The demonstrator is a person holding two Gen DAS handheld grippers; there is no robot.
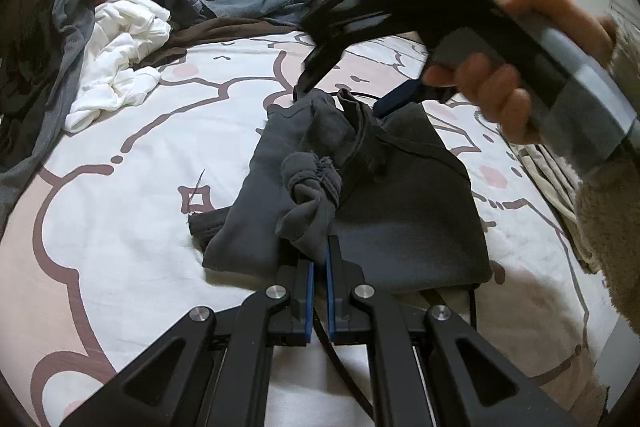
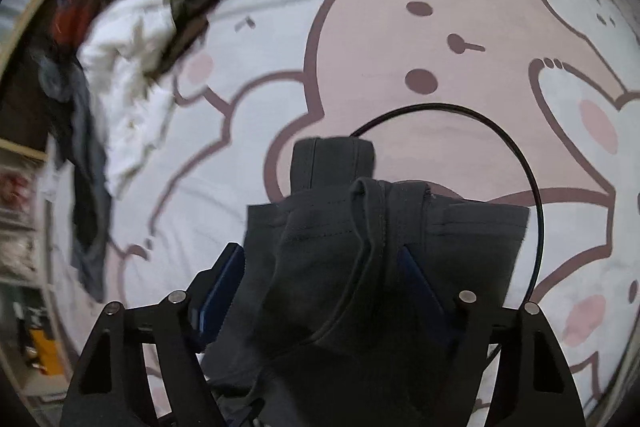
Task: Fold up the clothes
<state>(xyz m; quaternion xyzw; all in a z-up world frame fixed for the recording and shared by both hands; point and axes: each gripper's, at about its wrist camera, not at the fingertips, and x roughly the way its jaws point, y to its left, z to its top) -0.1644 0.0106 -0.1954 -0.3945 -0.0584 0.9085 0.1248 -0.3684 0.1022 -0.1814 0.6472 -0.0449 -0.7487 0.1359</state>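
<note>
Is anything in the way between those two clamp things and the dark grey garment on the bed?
Nothing visible. The left gripper is shut on a bunched sleeve of the dark grey garment, and the right gripper straddles another fold of it. A thin black cable loops nearby, blocking neither.

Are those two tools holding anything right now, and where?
The left tool pinches a bunched cuff of the dark grey garment. The right tool stands open around its other end.
</note>
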